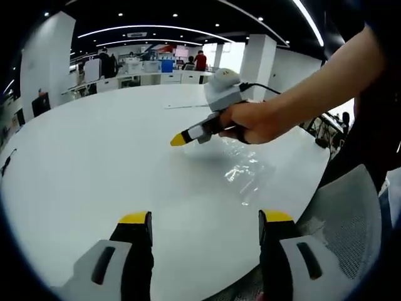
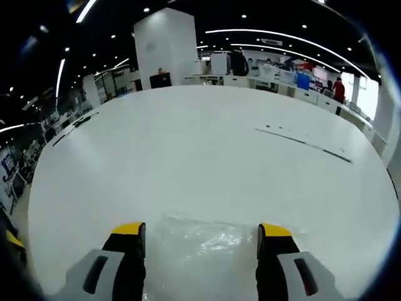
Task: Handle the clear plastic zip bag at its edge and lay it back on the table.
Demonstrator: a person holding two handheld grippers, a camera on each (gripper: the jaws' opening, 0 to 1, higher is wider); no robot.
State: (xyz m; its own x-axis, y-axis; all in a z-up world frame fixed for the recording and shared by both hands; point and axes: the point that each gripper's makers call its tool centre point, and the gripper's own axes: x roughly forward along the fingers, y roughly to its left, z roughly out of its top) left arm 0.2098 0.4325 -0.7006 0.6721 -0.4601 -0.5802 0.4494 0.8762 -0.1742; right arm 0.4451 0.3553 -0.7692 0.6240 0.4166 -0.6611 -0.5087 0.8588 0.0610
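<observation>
The clear plastic zip bag (image 1: pixel 249 170) lies crinkled on the white table (image 1: pixel 94 157), near its right edge in the left gripper view. A hand holds my right gripper (image 1: pixel 180 139) just above the bag's far side, yellow tip pointing left. In the right gripper view the bag (image 2: pixel 203 246) lies low between the jaws of the right gripper (image 2: pixel 202 230), which stand wide apart with nothing clamped. My left gripper (image 1: pixel 205 217) is open over bare table, short of the bag.
A thin flat strip (image 2: pixel 307 142) lies further out on the table. A grey mesh chair (image 1: pixel 351 219) stands at the table's right edge. Desks, monitors and people (image 1: pixel 200 60) fill the office beyond the far edge.
</observation>
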